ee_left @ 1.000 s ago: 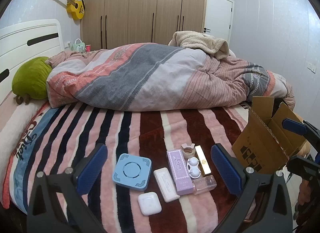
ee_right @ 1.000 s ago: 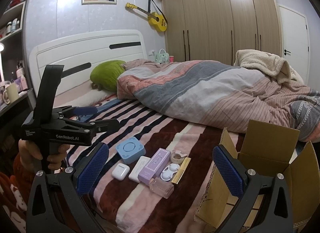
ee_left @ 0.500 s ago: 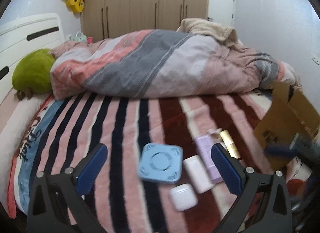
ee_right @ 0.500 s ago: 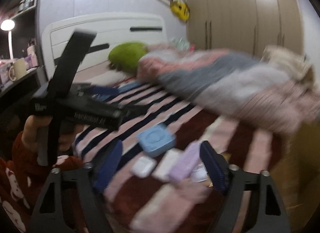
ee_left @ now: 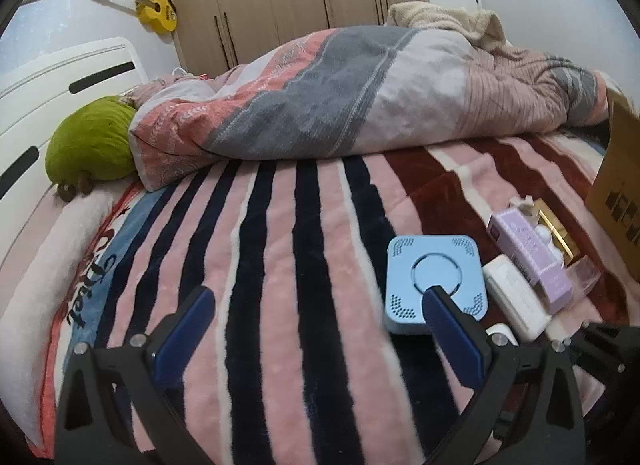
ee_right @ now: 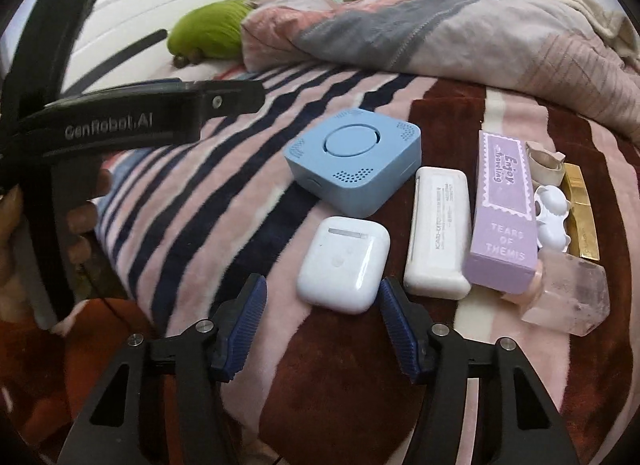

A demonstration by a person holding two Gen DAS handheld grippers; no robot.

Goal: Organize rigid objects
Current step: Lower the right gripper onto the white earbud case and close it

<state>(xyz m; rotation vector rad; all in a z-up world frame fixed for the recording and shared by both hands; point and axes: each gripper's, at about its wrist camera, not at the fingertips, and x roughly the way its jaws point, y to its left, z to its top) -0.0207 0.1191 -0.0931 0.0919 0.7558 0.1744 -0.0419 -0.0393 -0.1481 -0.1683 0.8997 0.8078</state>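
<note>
Small rigid objects lie on the striped blanket: a blue square device point(ee_right: 354, 159) point(ee_left: 436, 283), a white earbud case point(ee_right: 344, 263), a white oblong case point(ee_right: 438, 231) point(ee_left: 516, 297), a purple box point(ee_right: 504, 209) point(ee_left: 530, 257), a white contact-lens case point(ee_right: 552, 217), a gold bar point(ee_right: 580, 213) and a clear bottle point(ee_right: 568, 293). My right gripper point(ee_right: 320, 305) is open, low, just in front of the earbud case. My left gripper point(ee_left: 316, 305) is open over the blanket, left of the blue device; its body shows in the right wrist view point(ee_right: 132, 121).
A cardboard box point(ee_left: 620, 193) stands at the right. A bunched duvet point(ee_left: 360, 93) lies across the back of the bed, with a green cushion point(ee_left: 92, 145) by the white headboard. A roll of tape point(ee_right: 544, 163) sits behind the lens case.
Both grippers have moved down and closer to the objects. The right gripper swung left and its jaws narrowed, now framing the earbud case. The left gripper shifted left of the blue device.
</note>
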